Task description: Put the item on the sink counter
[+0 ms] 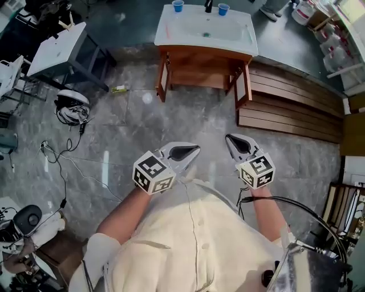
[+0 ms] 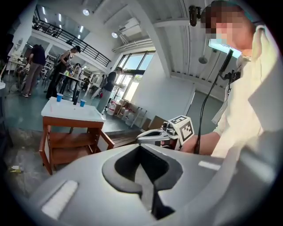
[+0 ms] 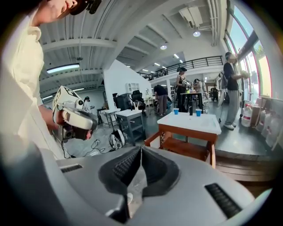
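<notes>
Both my claws are closed and empty. The left claw (image 1: 191,151) has its jaws pressed together with nothing between them, as the left gripper view shows (image 2: 140,146), and the right claw (image 1: 232,140) is the same in its own view (image 3: 140,151). I hold them side by side just in front of my chest, in the lower middle of the head view, and both point up the frame. The counter (image 1: 171,35) stands straight ahead at the top centre of that view, well apart from both claws. It lies a little nearer to the line of the right claw than of the left one. On its far edge I see two blue cups (image 1: 178,5), but no item is in my grip, so I cannot say for sure which thing I must place. The only loose candidate I find is a yellowish thing (image 1: 118,89) on the floor (image 1: 188,122), just beside the left leg of the counter, in the upper left of the frame. Its long axis runs about left to right across the picture. It is too small for me to name. If this is the item, I judge that the left claw is the nearer one, and it must go forward and to the left.
</notes>
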A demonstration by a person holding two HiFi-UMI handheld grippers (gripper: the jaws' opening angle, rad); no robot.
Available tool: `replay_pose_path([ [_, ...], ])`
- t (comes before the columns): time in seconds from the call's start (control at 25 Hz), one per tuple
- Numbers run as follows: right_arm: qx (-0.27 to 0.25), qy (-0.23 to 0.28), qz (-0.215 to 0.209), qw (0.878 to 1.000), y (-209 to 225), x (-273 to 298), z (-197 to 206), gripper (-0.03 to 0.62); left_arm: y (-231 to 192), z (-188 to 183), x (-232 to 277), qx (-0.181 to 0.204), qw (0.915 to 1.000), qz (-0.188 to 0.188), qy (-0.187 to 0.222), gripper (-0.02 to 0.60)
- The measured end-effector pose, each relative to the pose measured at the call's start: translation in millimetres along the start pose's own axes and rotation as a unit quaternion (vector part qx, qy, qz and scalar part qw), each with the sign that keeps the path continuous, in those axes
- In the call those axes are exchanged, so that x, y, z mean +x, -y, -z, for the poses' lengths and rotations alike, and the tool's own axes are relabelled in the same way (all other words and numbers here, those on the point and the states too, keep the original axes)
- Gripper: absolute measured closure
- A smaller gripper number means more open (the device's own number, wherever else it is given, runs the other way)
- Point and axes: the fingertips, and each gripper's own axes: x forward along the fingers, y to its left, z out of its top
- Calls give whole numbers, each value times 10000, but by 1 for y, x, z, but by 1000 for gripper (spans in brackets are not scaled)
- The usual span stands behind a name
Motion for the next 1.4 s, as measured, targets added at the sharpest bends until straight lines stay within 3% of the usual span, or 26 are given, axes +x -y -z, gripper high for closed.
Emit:
replay_pose_path([
  [0.32, -305, -107, 49, 9995, -3, 132, -63, 586, -109, -30, -71, 81, 9997, -221, 40, 577],
  [0.52, -384, -189, 34, 9991, 5, 184, -93, 586, -155, -43, -94, -116, 9986, -430, 279, 577],
  [0.6, -342, -235, 54, 9991, 22, 204, -101, 582, -172, -50, -95, -215, 9978, -502, 370, 577],
  [0.72, -239, -287, 30, 9993, 54, 241, -114, 510, -195, -63, -92, -246, 9974, -542, 400, 577],
  [1.0, -381, -332, -98, 9987, 138, 349, -161, 510, -269, -107, -70, -395, 9924, -1070, 463, 577],
  [1.16, -370, -348, -307, 9982, 180, 415, -188, 510, -303, -144, -52, -298, 9886, -1360, 567, 577],
  [1.4, -480, -704, -539, 9949, 224, 519, -191, 510, -352, -171, -41, -546, 9757, -1999, 718, 577],
])
